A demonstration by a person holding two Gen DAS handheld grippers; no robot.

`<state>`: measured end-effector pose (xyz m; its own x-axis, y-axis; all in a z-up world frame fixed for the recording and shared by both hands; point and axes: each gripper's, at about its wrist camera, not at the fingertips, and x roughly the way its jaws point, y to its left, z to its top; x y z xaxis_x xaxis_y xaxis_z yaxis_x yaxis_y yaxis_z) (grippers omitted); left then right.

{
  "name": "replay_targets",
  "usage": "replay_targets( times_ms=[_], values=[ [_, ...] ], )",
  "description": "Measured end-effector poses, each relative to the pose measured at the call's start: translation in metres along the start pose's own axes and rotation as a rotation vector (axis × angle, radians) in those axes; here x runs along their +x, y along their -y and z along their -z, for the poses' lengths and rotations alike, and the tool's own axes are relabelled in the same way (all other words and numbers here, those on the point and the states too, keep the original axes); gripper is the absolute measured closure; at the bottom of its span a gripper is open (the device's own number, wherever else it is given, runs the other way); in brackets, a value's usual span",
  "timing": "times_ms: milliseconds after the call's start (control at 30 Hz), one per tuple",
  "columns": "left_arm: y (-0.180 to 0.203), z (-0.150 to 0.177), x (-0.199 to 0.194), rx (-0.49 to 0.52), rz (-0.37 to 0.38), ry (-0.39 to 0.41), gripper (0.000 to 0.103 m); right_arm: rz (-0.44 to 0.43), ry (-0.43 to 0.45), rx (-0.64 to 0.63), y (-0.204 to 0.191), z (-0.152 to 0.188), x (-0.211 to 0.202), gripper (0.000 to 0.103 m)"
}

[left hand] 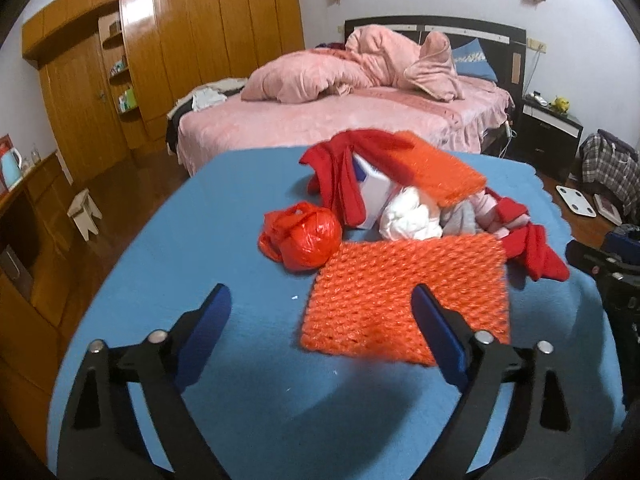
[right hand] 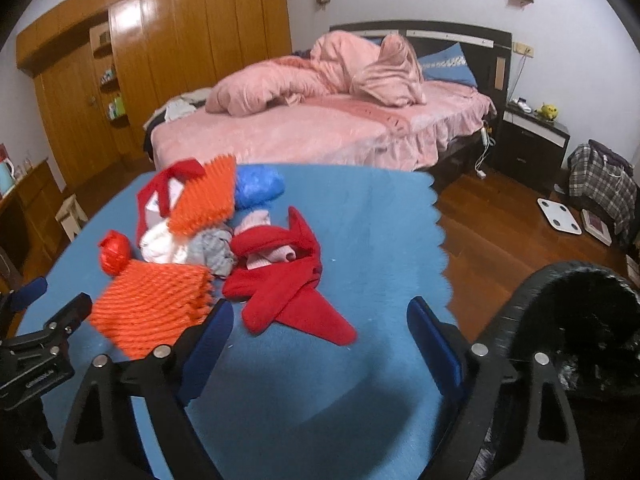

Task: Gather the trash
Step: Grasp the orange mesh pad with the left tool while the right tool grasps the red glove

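Jaws on both the left gripper (left hand: 322, 306) and right gripper (right hand: 320, 318) stand spread, holding nothing, above the blue desk (right hand: 360, 220). Largest in the heap, the orange foam net (left hand: 404, 296) lies flat nearest: light, springy, best pinched at an edge. Beside it, the knotted red plastic bag (left hand: 304, 236) looks crinkly, slippery; its knot offers purchase. A black bin (right hand: 580, 320) waits right.

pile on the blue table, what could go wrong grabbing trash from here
1. The red cloth and socks lie tangled with the orange foam nets; a grab may drag clothing along.
2. The knotted red bag looks round and slick, so it might slip from the open left gripper.
3. The black bin sits off the table's edge; drops could miss.
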<state>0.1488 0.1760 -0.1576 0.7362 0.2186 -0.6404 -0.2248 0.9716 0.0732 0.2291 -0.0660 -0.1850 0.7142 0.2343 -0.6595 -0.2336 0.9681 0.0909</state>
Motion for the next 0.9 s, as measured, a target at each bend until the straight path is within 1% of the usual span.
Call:
replay_targets(
  times_ms=[67, 233, 267, 300, 333, 367, 400, 433, 500, 567, 633, 700, 800, 833, 867, 900],
  values=[
    [-0.001, 0.0, 0.01, -0.007, 0.006, -0.017, 0.019, -0.001, -0.014, -0.002, -0.004, 0.0, 0.011, 0.017],
    [0.002, 0.002, 0.028, -0.007, 0.014, -0.048, 0.019, 0.004, -0.069, -0.017, -0.006, -0.004, 0.039, 0.026],
    [0.002, 0.002, 0.03, -0.006, 0.013, -0.055, 0.019, 0.0, -0.082, -0.017, -0.006, -0.003, 0.043, 0.031],
    [0.003, 0.003, 0.033, -0.002, 0.009, -0.065, 0.019, -0.01, -0.105, -0.017, -0.006, -0.003, 0.048, 0.04],
    [0.004, 0.004, 0.034, 0.003, 0.003, -0.073, 0.019, -0.025, -0.127, -0.018, -0.006, -0.002, 0.053, 0.044],
    [0.005, 0.005, 0.035, 0.008, -0.002, -0.078, 0.019, -0.03, -0.127, -0.02, -0.006, -0.002, 0.053, 0.05],
    [0.006, 0.005, 0.036, 0.01, -0.001, -0.08, 0.019, -0.048, -0.122, -0.024, -0.007, -0.002, 0.052, 0.066],
    [0.008, 0.005, 0.037, 0.014, -0.001, -0.083, 0.019, -0.077, -0.119, -0.036, -0.009, -0.001, 0.051, 0.074],
    [0.013, 0.006, 0.038, 0.029, 0.005, -0.091, 0.019, -0.108, -0.117, -0.06, -0.013, 0.0, 0.048, 0.093],
    [0.017, 0.007, 0.04, 0.044, 0.01, -0.103, 0.018, -0.129, -0.113, -0.068, -0.016, 0.0, 0.047, 0.096],
    [0.018, 0.007, 0.042, 0.041, 0.015, -0.118, 0.018, -0.149, -0.104, -0.041, -0.012, 0.001, 0.044, 0.096],
    [0.015, 0.009, 0.046, 0.01, 0.038, -0.142, 0.018, -0.166, -0.089, -0.016, -0.011, 0.002, 0.039, 0.096],
    [0.008, 0.01, 0.05, -0.035, 0.069, -0.166, 0.017, -0.18, -0.059, -0.007, -0.009, 0.005, 0.02, 0.096],
    [0.007, 0.01, 0.05, -0.045, 0.077, -0.168, 0.019, -0.18, -0.049, -0.004, -0.008, 0.005, 0.015, 0.096],
    [0.005, 0.011, 0.051, -0.059, 0.108, -0.169, 0.028, -0.179, -0.04, 0.0, -0.007, 0.004, 0.011, 0.096],
    [0.005, 0.012, 0.05, -0.065, 0.136, -0.169, 0.034, -0.178, -0.031, 0.009, -0.005, 0.004, 0.006, 0.096]
  ],
)
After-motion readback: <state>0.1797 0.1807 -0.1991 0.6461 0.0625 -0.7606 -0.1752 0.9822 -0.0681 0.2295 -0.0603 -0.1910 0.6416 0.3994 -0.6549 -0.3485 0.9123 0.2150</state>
